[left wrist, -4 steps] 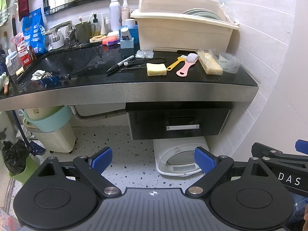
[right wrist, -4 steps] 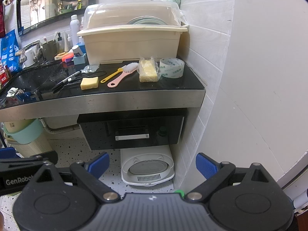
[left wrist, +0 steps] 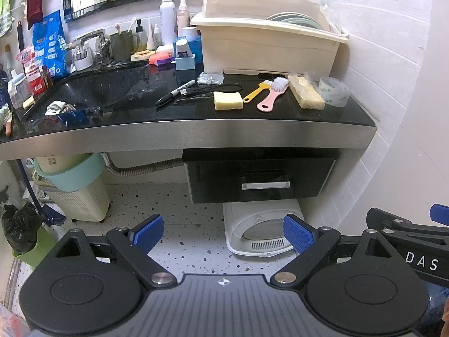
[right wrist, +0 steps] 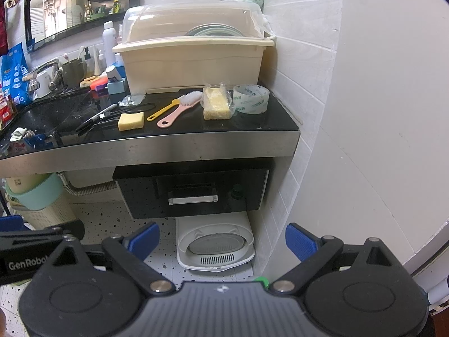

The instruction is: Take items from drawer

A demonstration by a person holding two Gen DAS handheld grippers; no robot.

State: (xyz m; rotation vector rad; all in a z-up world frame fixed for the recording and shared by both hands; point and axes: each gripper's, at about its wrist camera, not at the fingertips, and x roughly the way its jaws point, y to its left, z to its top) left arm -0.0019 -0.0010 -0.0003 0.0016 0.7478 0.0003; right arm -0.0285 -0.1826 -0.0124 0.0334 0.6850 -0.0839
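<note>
Drawer (left wrist: 261,181) shut under the counter (left wrist: 196,134), well beyond left tongs (left wrist: 223,234) and right tongs (right wrist: 221,240), both spread apart, empty.

Black drawer (right wrist: 193,193) with silver handle (right wrist: 193,198), pink brush (left wrist: 272,95), yellow sponge (left wrist: 228,100), speckled floor (left wrist: 174,205)

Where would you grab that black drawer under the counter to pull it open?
Grip the silver bar handle on the drawer front. It lies horizontal and stands slightly off the panel, so come straight from the front with one finger above and one below. Both hand-held grippers are open and well short of it.
</note>
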